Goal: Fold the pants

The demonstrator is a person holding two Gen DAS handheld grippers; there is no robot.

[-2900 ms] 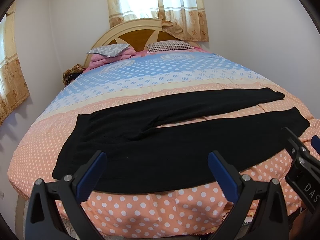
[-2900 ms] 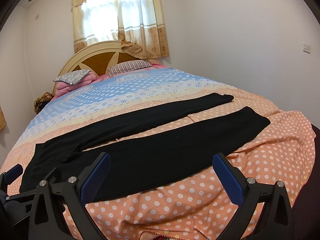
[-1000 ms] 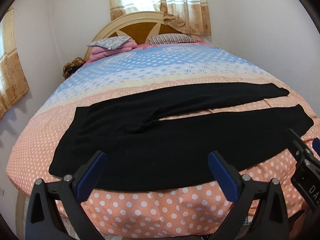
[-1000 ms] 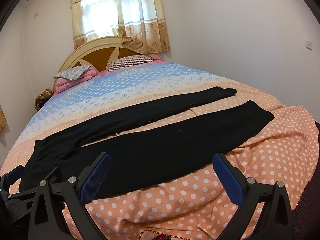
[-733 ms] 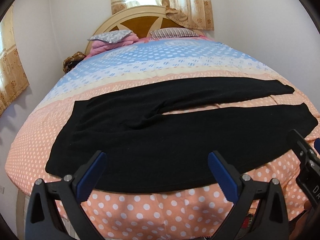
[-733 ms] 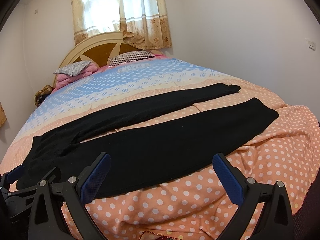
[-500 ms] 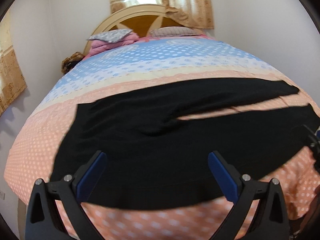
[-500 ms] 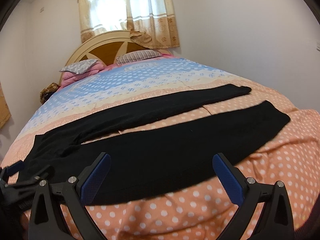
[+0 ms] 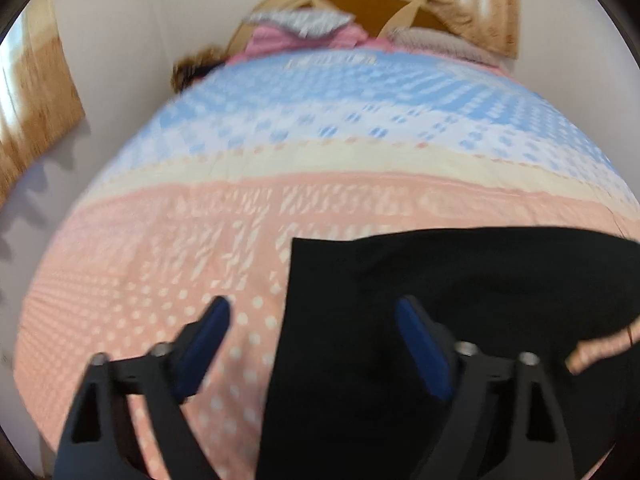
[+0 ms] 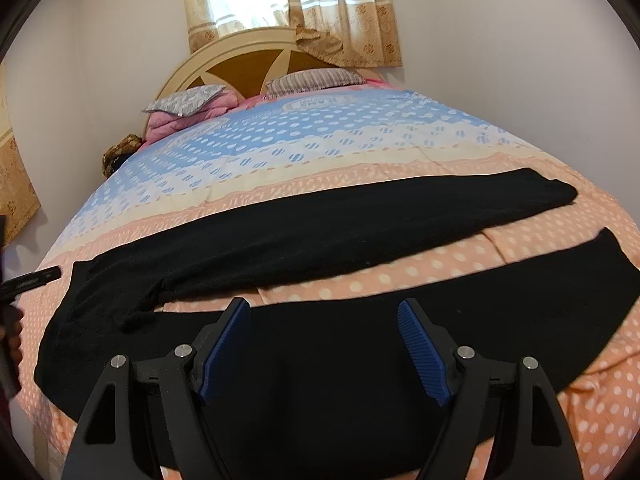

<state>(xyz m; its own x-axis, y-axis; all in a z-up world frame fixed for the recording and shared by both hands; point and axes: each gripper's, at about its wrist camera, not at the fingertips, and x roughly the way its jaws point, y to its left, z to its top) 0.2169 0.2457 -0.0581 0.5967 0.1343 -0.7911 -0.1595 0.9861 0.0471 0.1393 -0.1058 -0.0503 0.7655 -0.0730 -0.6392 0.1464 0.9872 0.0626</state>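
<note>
Jaws: both sets spread wide, nothing held.

Item: black knit pants, flat on polka-dot peach/blue bedspread, near foot of bed. Long axis runs L–R across bed; waistband at L end, two legs splayed toward R, far leg angled off near leg.

Relation: left gripper straddles waistband edge, L pad over bedspread, R pad over cloth; view blurred. Right gripper sits over mid near leg, cuffs well off to R.

Judgement: L hand nearer waist, R hand nearer legs; near leg prob. gets lifted onto far leg.

Beyond: pillows, arched wood headboard, curtained window.
</note>
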